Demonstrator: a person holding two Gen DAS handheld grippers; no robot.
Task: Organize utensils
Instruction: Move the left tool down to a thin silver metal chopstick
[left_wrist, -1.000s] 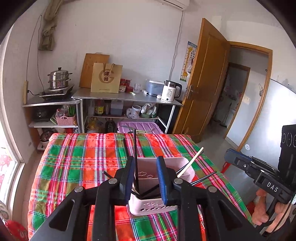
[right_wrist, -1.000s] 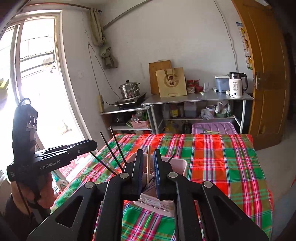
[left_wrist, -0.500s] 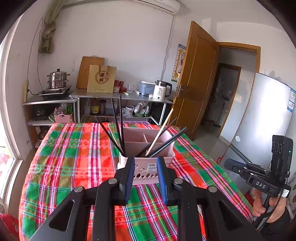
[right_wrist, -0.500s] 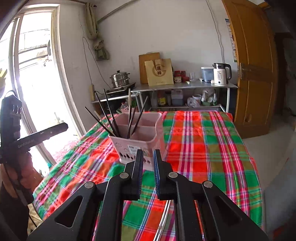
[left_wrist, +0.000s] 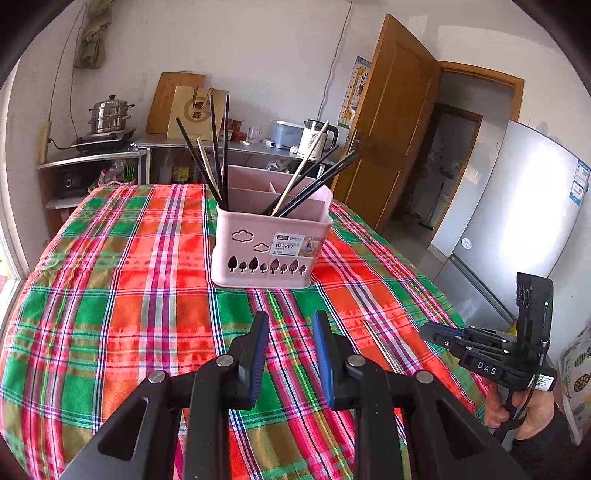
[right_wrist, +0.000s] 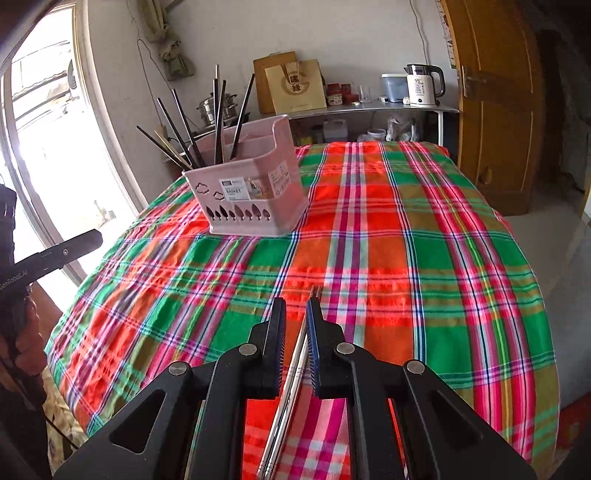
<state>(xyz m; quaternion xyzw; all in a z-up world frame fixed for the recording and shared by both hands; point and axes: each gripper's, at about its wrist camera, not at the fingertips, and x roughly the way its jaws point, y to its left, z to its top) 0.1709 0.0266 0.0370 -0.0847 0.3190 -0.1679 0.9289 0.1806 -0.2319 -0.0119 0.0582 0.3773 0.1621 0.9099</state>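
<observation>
A pink utensil basket (left_wrist: 271, 245) stands on the plaid tablecloth (left_wrist: 110, 302) and holds several black and wooden chopsticks (left_wrist: 218, 155). It also shows in the right wrist view (right_wrist: 251, 195). My left gripper (left_wrist: 290, 325) is open and empty, above the cloth in front of the basket. My right gripper (right_wrist: 295, 310) hovers low over a pair of metal chopsticks (right_wrist: 291, 387) lying on the cloth; the jaws stand a little apart around them, not gripping. The metal chopsticks also show in the left wrist view (left_wrist: 382, 347).
The right-hand device (left_wrist: 491, 350) is at the table's right edge, the left-hand device (right_wrist: 44, 258) at its left edge. Behind the table stand a steel shelf with a kettle (left_wrist: 316, 138), a steamer pot (left_wrist: 109, 118), a wooden door (left_wrist: 391, 122) and a fridge (left_wrist: 517, 218).
Both grippers have pulled back from the basket and dropped low over the cloth. The left let go of a black chopstick, the right of a wooden one, both now in the basket.
</observation>
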